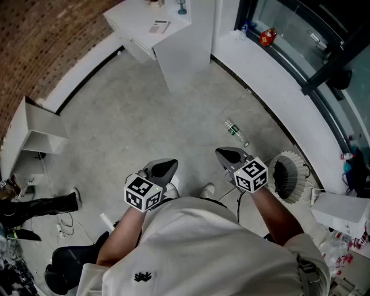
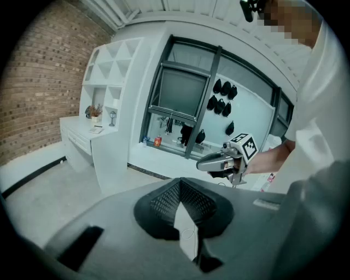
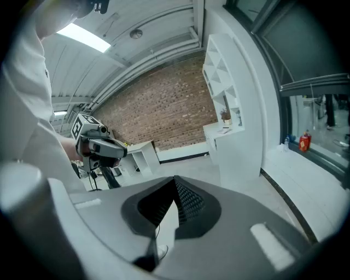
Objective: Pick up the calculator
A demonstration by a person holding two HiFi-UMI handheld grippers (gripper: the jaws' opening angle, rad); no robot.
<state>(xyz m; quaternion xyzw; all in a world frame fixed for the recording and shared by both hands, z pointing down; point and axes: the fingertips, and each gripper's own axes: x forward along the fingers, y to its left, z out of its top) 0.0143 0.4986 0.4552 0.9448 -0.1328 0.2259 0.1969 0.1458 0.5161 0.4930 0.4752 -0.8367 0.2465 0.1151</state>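
Left gripper (image 1: 169, 166) and right gripper (image 1: 224, 154) are both clenched on nothing. A bottle (image 1: 236, 132) lies ahead on the grey floor (image 1: 133, 110), with a fan (image 1: 289, 176) right. There is a white counter (image 1: 179, 43) and a brick wall (image 1: 40, 34).

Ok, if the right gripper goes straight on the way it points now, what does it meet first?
Probably the bare grey floor: the right gripper points forward and slightly down, with nothing in line. The white counter stands to its right, though depth is unclear.

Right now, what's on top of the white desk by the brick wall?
Flat slab, likely the calculator, a stemmed ornament, a small plant. Anything behind the plant is hidden.
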